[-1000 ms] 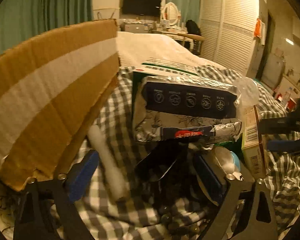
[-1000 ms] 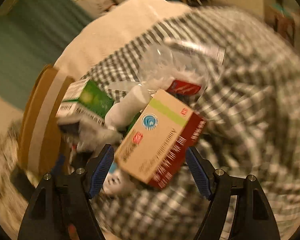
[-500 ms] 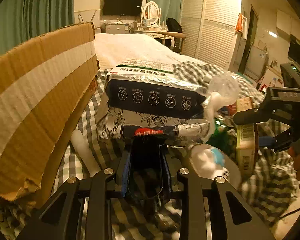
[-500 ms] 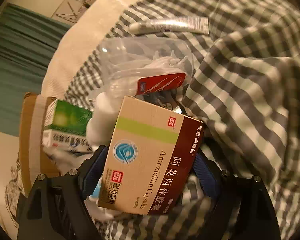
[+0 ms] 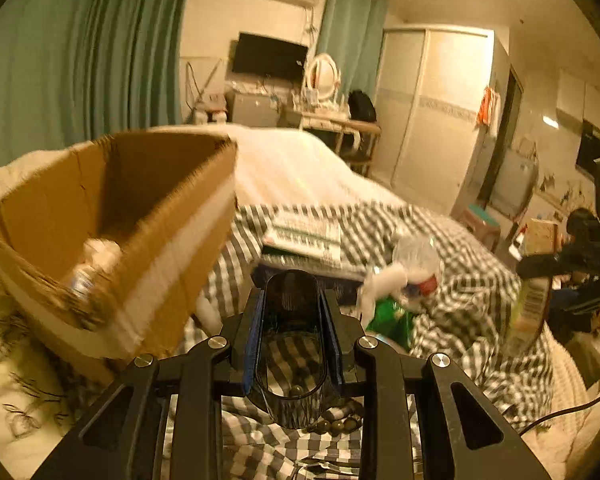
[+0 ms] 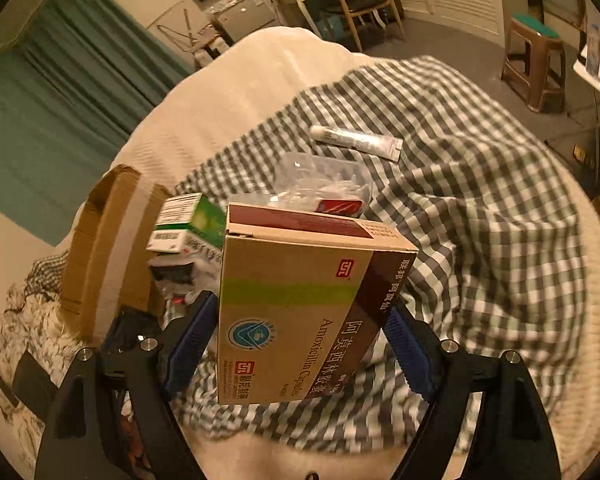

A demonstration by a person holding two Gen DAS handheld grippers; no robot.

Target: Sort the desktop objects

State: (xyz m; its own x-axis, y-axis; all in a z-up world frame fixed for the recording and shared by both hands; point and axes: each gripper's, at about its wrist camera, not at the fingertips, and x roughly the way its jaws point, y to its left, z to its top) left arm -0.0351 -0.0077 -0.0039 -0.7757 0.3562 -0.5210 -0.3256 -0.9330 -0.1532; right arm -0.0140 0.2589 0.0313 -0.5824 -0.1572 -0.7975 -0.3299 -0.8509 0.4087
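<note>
My left gripper [image 5: 292,320] is shut on a dark translucent plastic case [image 5: 290,344] and holds it above the checked cloth, right of the open cardboard box [image 5: 112,236]. My right gripper [image 6: 296,340] is shut on a tan and maroon amoxicillin box [image 6: 296,308], lifted clear of the cloth. The right gripper with that box also shows at the right edge of the left wrist view [image 5: 540,292]. The cardboard box shows in the right wrist view [image 6: 108,248] at the left.
On the checked cloth [image 6: 480,220] lie a green medicine box [image 6: 188,220], a clear plastic container [image 6: 320,180], a white tube [image 6: 356,140] and a foil pack [image 5: 304,236]. A small bottle [image 5: 88,268] lies inside the cardboard box. Dark beads [image 5: 336,424] lie under the case.
My left gripper closed on the dark case and raised it, so the cardboard box's inside shows. My right gripper closed on the amoxicillin box and lifted it off the cloth.
</note>
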